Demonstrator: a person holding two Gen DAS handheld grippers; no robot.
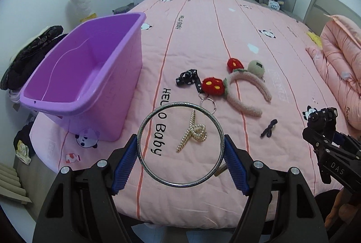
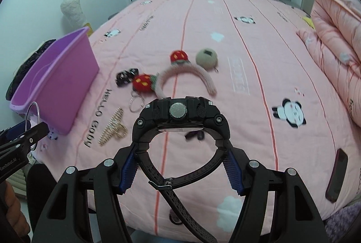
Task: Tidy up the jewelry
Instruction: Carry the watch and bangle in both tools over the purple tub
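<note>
My left gripper is shut on a thin silver bangle, its blue pads pressing on the ring's two sides above the pink bed. My right gripper is shut on a black wristwatch, whose buckled strap hangs down between the fingers. An empty purple bin stands at the bed's left. On the sheet lie a pearl hair clip, a pink headband with red pompoms, a black dotted bow on a key ring and a small black tie.
A folded pink quilt is piled at the right of the bed. A dark phone lies near the bed's right front edge. Dark clothes are heaped behind the bin, against the wall.
</note>
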